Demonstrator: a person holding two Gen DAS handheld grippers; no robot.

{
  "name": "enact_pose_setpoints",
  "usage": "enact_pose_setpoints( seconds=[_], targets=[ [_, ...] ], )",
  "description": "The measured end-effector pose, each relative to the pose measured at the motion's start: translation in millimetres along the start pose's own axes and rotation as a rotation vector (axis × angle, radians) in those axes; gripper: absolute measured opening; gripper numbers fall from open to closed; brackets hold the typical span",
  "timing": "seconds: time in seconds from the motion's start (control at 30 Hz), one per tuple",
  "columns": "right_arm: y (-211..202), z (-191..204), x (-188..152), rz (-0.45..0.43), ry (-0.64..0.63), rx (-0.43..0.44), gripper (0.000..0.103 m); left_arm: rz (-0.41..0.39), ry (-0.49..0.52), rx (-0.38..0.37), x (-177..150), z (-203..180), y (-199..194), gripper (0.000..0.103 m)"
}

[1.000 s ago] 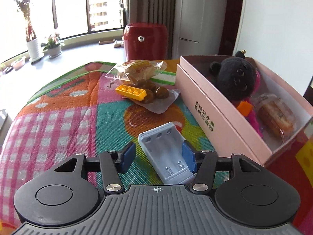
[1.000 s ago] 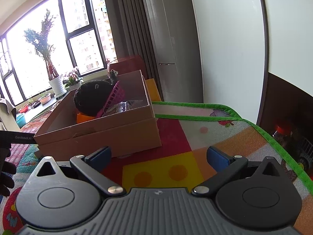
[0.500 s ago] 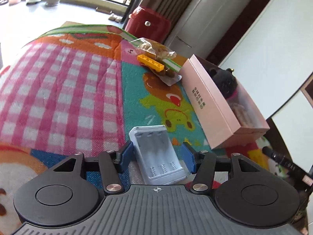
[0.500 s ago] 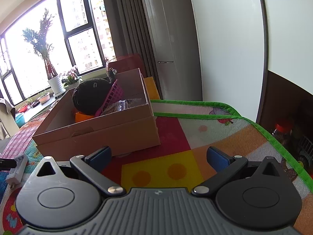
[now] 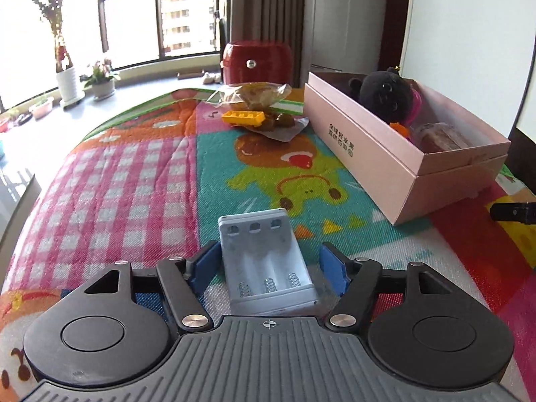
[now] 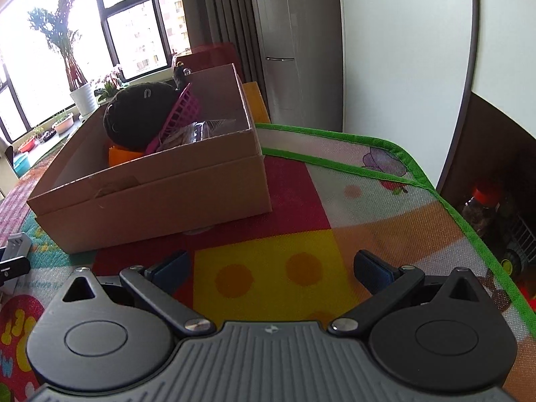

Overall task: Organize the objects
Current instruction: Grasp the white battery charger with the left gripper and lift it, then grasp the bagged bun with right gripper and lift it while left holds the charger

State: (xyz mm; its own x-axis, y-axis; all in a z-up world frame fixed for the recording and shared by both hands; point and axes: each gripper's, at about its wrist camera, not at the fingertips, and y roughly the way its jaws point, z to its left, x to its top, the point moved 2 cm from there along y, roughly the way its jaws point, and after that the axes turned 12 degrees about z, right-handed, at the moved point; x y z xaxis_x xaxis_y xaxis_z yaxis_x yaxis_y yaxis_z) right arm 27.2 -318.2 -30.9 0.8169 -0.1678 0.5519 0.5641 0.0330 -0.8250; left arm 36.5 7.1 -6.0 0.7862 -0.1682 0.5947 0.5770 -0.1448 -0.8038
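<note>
Battery holder (image 5: 266, 263) sits on the mat (image 5: 140, 174) btwn my left tool (image 5: 268, 266) pads, jaws opening, right pad clear of it. Pink box (image 5: 385, 154) at 2 o'clock w/ plush (image 5: 382, 93) inside. Right tool (image 6: 271, 273) spread wide, nothing in it.

A home living room. A colourful play mat (image 5: 134, 174) covers the floor. Potted plants (image 5: 100, 80) line the bay window (image 5: 130, 13).

— What do you have behind the table?
— I see bright windows (image 5: 130, 16), potted plants (image 5: 100, 80) on the sill, grey curtains (image 5: 268, 6), a red cabinet (image 5: 256, 62).
— And right?
— White wall (image 6: 402, 50).
</note>
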Motion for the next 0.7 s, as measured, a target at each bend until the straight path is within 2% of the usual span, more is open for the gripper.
enact_pose_setpoints(
  seconds=[0.2, 0.3, 0.33, 0.47, 0.53, 0.6, 0.7],
  targets=[
    [5, 2, 5, 0.052, -0.021, -0.016, 0.103, -0.029, 0.027, 0.017, -7, -4, -3, 0.071],
    [5, 6, 8, 0.055, -0.069, -0.035, 0.103, -0.036, 0.018, 0.002, -10, 2, -5, 0.062],
    [5, 8, 8, 0.059, -0.089, -0.041, 0.103, -0.041, 0.007, -0.005, -12, 6, -7, 0.056],
    [-1, 17, 15, 0.128, -0.149, -0.012, 0.103, -0.051, -0.033, -0.082, -16, 24, -12, 0.055],
    [-21, 30, 18, 0.088, -0.183, 0.007, 0.103, -0.051, -0.041, -0.111, -17, 34, -13, 0.054],
    [-49, 54, 29, -0.001, -0.261, 0.0, 0.103, -0.051, -0.05, -0.149, -16, 40, -13, 0.054],
    [-82, 98, 66, -0.115, -0.338, -0.002, 0.103, -0.066, -0.073, -0.182, -14, 46, -10, 0.053]
  ],
)
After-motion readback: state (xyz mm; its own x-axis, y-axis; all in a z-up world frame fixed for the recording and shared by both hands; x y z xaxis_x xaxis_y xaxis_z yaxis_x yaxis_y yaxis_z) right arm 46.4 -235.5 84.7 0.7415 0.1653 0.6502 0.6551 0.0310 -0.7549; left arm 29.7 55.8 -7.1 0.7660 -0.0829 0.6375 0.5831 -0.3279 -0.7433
